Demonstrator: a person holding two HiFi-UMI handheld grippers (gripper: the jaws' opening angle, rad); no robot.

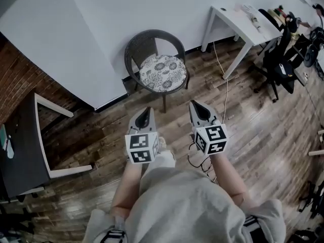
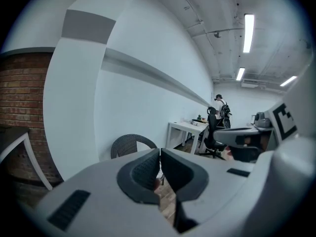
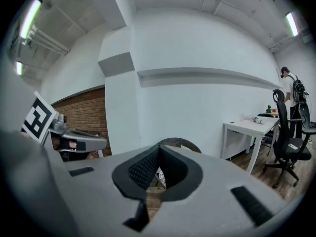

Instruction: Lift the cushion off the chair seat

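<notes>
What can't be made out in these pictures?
- Cushion: gripper views, mostly hidden behind the shut left gripper and right gripper; only the chair back shows.
- Items on the white table: head view, too small.
- Dark table: head view, cut off at the left edge.

Cushion, look: the cushion (image 1: 163, 72) was round and pale, covered in a dark flower pattern.
Cushion, pose: it lay flat, pattern up.
Cushion, place: it rested on the seat of the chair (image 1: 139, 47) and covered nearly all of it.
Chair, look: dark woven wicker, with a low curved back running round into the arms, and thin legs.
Chair, place: it stood upright on the wooden floor (image 1: 253, 130), its back near the white wall (image 1: 101, 14).
</notes>
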